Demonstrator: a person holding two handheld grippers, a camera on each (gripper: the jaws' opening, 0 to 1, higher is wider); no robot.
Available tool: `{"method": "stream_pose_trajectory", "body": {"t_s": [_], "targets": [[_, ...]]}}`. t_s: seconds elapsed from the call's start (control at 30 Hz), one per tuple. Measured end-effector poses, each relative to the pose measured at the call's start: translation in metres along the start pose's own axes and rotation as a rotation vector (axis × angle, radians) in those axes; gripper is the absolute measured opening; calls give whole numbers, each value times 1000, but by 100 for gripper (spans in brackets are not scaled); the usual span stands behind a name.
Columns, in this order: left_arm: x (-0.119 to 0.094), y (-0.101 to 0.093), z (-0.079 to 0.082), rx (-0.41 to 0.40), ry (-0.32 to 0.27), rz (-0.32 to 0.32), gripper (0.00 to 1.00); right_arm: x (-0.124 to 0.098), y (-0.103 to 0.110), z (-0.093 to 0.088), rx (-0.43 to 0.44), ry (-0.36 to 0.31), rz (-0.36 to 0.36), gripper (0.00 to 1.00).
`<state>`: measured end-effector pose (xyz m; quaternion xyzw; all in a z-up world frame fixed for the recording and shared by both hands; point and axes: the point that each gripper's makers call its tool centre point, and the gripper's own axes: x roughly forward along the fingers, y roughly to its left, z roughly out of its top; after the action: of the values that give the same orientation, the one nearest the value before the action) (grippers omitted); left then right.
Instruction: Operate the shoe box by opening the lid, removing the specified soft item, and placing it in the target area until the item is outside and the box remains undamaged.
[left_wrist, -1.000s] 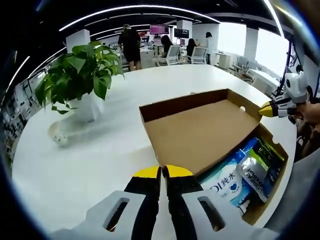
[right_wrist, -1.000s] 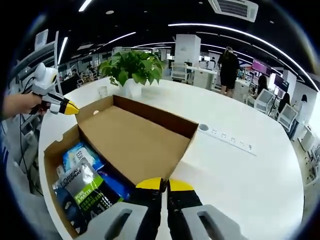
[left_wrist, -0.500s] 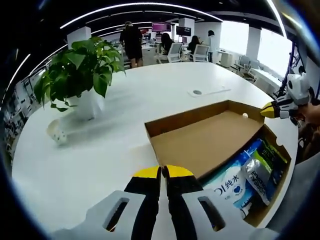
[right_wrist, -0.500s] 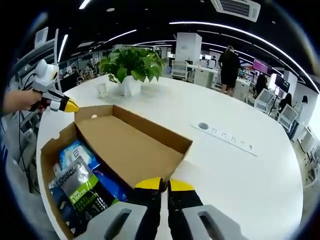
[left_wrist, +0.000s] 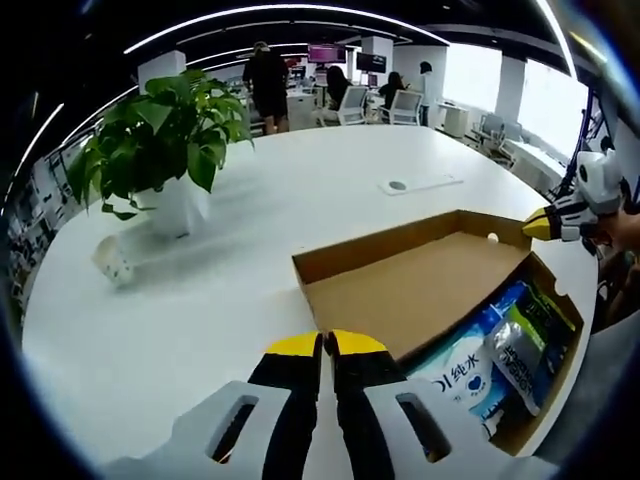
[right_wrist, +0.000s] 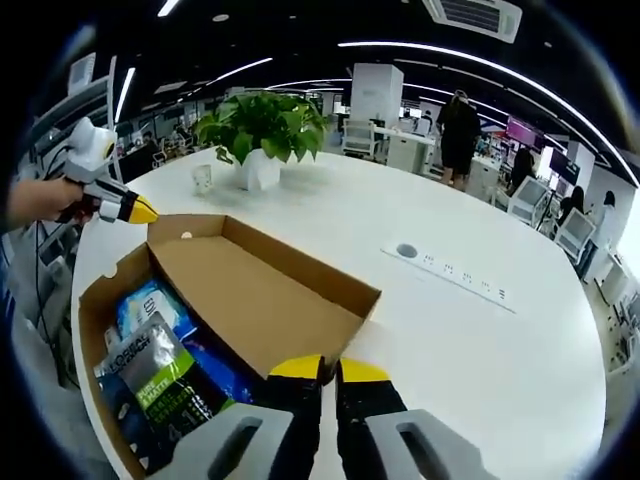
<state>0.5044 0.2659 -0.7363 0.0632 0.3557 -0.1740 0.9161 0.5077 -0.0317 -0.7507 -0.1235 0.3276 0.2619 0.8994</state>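
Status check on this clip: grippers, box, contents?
Both grippers shut on lid. Box open, packets inside. Nothing blocking.

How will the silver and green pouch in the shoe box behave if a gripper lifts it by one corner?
The silver and green pouch looks like a creased foil sachet, so it will probably sag rather than stay stiff. Its glossy film may slip between jaws. It overlaps the blue wipes pack, so it likely lifts free easily.

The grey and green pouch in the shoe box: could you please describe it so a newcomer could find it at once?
Start at the open cardboard shoe box on the white table, its lid folded back flat. Inside the uncovered part lie soft packs; the pouch rests on top of them, near the box's front corner. It is silvery grey with a bright green band and dark lettering, while its neighbours are blue and white.
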Motion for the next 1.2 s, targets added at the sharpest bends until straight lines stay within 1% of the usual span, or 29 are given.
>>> {"method": "stream_pose_trajectory", "body": {"t_s": [0.27,0.37,0.47,0.57,0.63,0.73,0.9,1.2], "targets": [[-8,-6,0,20,-5,3,3,-4,2,0,-27,-2,6,1],[-11,-8,0,27,-12,-3,6,-8,2,1,-22,-14,10,5],[-16,-12,-1,44,-16,-6,7,-12,4,5,-23,-30,15,7],[-23,-14,1,48,-31,-8,8,-16,9,7,-24,-40,29,12],[-27,-19,3,39,-40,-27,5,-19,11,7,-23,-44,36,12],[-34,-29,6,64,-54,-35,7,-24,16,7,-28,-52,48,15],[-41,-42,7,77,-65,-55,8,-33,23,6,-31,-65,63,19],[-56,-69,-1,94,-65,-95,11,-53,35,5,-35,-97,100,25]]}}
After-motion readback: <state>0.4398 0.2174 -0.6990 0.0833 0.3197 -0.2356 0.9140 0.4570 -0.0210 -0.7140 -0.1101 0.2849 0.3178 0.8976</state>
